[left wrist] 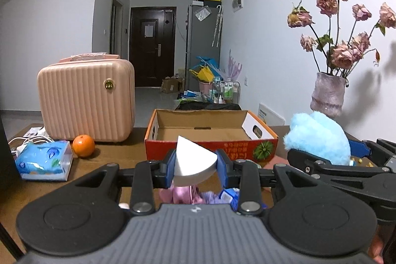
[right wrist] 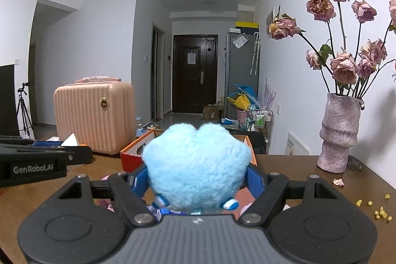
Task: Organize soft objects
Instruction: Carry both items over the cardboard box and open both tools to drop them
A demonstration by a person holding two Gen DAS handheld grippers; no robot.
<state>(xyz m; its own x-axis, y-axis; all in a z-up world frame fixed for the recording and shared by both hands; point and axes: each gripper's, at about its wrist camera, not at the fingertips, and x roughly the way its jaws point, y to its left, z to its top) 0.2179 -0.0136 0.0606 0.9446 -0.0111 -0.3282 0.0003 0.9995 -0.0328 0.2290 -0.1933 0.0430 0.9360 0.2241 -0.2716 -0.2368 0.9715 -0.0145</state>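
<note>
Left gripper (left wrist: 196, 166): I am clamping its jaws on a white wedge-shaped foam sponge (left wrist: 191, 160), sitting between the blue pads.
Open orange cardboard box (left wrist: 210, 132): lying just beyond those jaws.
Right gripper (right wrist: 195, 180): I am gripping a fluffy light-blue plush toy (right wrist: 196, 167) between its jaws.

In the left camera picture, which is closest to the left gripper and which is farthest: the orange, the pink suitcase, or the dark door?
From the left gripper, which is holding a white wedge:
1. Orange, on the table to the left.
2. Pink suitcase, standing just behind the orange.
3. Dark door, far down the hallway.
</note>
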